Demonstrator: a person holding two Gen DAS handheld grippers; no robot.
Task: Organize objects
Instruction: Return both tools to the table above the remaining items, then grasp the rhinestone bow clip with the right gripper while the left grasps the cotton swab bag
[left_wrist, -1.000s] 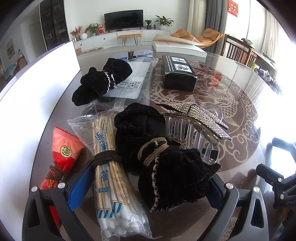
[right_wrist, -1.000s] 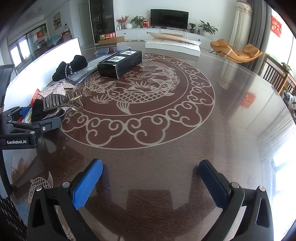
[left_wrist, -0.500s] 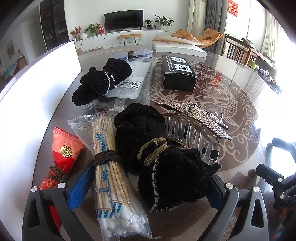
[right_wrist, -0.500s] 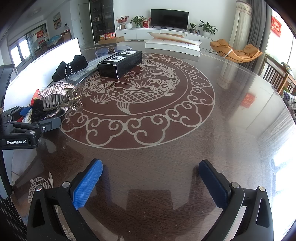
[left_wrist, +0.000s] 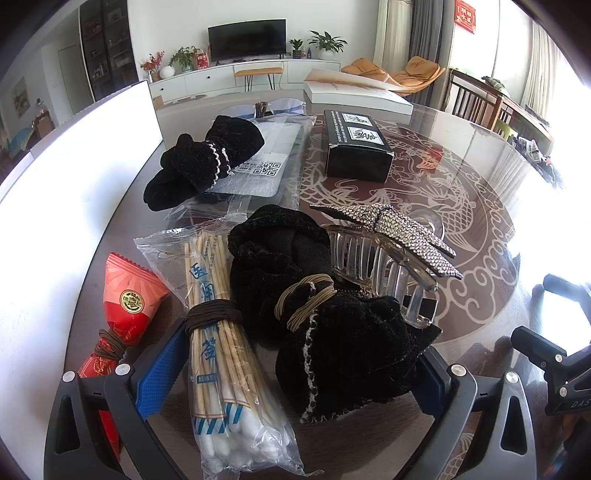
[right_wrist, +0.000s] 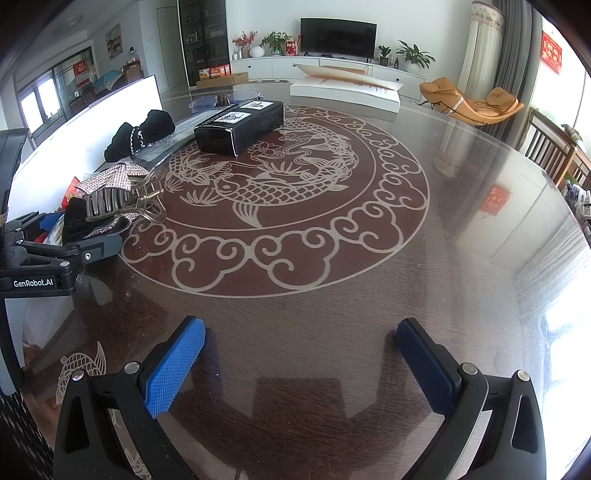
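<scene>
In the left wrist view my left gripper (left_wrist: 295, 365) is open, its blue pads either side of a bag of cotton swabs (left_wrist: 221, 332) bound by a brown hair tie and a black velvet scrunchie (left_wrist: 332, 332) with a tan hair tie. A rhinestone claw clip (left_wrist: 391, 240) lies just beyond. A red candy packet (left_wrist: 125, 299) lies to the left. Another black scrunchie (left_wrist: 203, 158) rests on a clear plastic bag (left_wrist: 266, 166) farther back. My right gripper (right_wrist: 299, 362) is open and empty over bare table, right of the pile.
A black box (left_wrist: 354, 147) stands at the back of the round glass-topped table (right_wrist: 332, 258); it also shows in the right wrist view (right_wrist: 240, 125). A white board (left_wrist: 74, 184) stands along the left edge. A white flat box (left_wrist: 354, 92) lies at the far edge.
</scene>
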